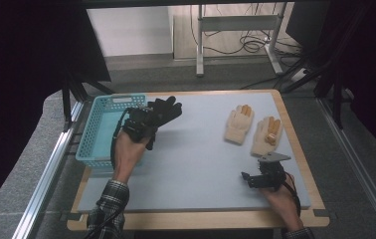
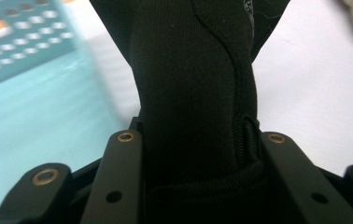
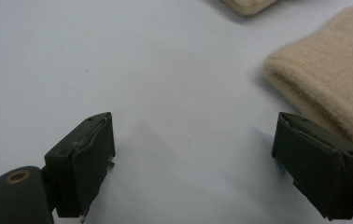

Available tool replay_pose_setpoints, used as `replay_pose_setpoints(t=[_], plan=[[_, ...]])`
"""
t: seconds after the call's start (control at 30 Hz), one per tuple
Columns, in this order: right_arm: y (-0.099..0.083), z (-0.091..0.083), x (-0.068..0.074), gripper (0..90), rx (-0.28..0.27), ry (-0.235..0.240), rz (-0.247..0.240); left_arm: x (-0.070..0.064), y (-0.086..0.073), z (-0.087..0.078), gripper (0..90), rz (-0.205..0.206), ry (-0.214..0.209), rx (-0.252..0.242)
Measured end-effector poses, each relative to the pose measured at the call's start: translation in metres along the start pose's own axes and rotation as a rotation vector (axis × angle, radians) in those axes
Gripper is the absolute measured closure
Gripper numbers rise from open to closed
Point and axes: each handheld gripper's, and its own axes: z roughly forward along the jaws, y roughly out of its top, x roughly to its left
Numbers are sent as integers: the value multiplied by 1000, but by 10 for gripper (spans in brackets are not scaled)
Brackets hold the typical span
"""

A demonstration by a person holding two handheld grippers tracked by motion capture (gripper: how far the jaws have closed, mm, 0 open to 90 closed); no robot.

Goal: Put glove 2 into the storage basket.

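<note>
So the left gripper has its fingers pinching a black glove by the cuff, held up just beside the right edge of the blue basket. The glove's long axis runs straight out from the fingers, with the fingertips pointing away toward the far side of the tabletop. The basket sits directly to the left of it, so my guess is a short sideways move gets it over the opening. The right gripper rests low near the front with its fingers spread wide and holding nothing. It's the closer hand to the two beige gloves, which lie side by side just past it, cuffs toward it.
</note>
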Motion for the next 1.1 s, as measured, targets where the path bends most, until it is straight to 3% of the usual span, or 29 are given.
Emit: replay_pose_setpoints(t=[0.03, 0.07, 0.17, 0.2, 0.3, 0.37, 0.57, 0.67, 0.77, 0.93, 0.97, 1.1], plan=[[0, 0, 0, 125, 0, 0, 0, 12, 0, -4, 657, -21, 19, 1], [0, 0, 0, 125, 0, 0, 0, 12, 0, -4, 657, -21, 19, 1], [0, 0, 0, 125, 0, 0, 0, 33, -3, -8, 654, -58, 43, 3], [0, 0, 0, 125, 0, 0, 1, 47, -7, -10, 650, -85, 56, 7], [0, 0, 0, 124, 1, -1, 0, 69, -16, -10, 647, -123, 79, 23], [0, 0, 0, 124, 1, -1, 0, 73, -18, -9, 645, -138, 85, 28], [0, 0, 0, 125, 0, -1, 0, 111, -40, 4, 641, -222, 128, 90], [0, 0, 0, 124, 0, -1, -1, 125, -48, 16, 636, -259, 149, 149], [0, 0, 0, 125, 0, 0, 0, 136, -50, 31, 630, -277, 185, 226], [0, 0, 0, 125, 0, 0, 0, 144, -49, 45, 616, -297, 208, 292], [0, 0, 0, 124, 0, 0, 0, 147, -47, 51, 609, -297, 243, 327], [0, 0, 0, 125, 0, 0, 2, 152, -48, 58, 581, -312, 268, 357]])
